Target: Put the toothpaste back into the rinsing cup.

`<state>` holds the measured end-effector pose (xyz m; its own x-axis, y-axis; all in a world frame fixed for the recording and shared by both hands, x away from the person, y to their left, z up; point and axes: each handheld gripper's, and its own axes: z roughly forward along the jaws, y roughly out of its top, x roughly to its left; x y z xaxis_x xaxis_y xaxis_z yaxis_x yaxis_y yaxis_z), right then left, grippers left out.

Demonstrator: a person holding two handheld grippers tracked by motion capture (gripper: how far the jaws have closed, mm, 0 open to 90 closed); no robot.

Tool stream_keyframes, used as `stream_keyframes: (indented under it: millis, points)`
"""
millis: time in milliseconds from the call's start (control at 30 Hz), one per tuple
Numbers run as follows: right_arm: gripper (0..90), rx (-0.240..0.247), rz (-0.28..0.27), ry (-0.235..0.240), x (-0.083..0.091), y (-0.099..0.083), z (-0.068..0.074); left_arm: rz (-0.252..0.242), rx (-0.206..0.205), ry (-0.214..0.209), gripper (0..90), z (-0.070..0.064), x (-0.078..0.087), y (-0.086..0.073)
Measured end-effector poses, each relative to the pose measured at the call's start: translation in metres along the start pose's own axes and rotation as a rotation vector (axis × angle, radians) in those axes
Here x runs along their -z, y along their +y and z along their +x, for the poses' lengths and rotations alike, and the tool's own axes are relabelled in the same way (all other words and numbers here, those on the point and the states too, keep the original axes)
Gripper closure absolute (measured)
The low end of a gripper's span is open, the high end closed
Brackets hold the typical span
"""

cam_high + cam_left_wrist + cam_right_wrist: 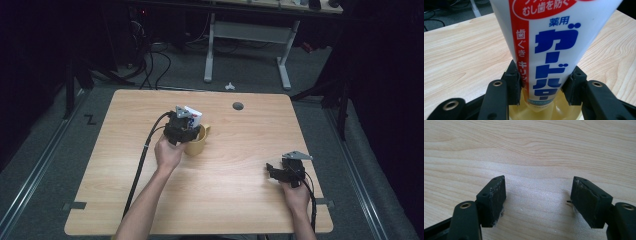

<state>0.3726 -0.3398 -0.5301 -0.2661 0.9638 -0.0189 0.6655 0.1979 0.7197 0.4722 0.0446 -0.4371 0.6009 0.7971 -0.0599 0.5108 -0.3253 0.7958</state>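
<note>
One broad wooden desk (225, 200) carries everything we see. Near its middle stands a yellow mug (198, 142) with its handle turned to the right, and from it rises a white toothpaste tube (549, 45) printed in red and blue. Our left gripper (183, 131) sits right over the mug, its fingers (512, 82) clamped on the tube's lower end, one on each side, with the tube's tip inside the mug. Our right gripper (284, 172) rests well apart near the desk's right edge, its fingers (492, 198) spread wide, gripping nothing.
</note>
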Motion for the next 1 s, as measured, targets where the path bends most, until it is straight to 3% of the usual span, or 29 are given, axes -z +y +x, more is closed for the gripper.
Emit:
stream_keyframes:
  millis: [500,733,1000]
  points:
    - [28.5,0.0,0.0,0.0,0.0,0.0,0.0,0.016,-0.012,0.007,55.2,-0.003,-0.007,-0.005]
    - [28.5,0.0,0.0,0.0,0.0,0.0,0.0,0.028,-0.028,0.03,54.9,-0.004,-0.011,-0.007]
    - [28.5,0.0,0.0,0.0,0.0,0.0,0.0,0.029,-0.019,0.038,54.3,-0.002,-0.013,-0.011]
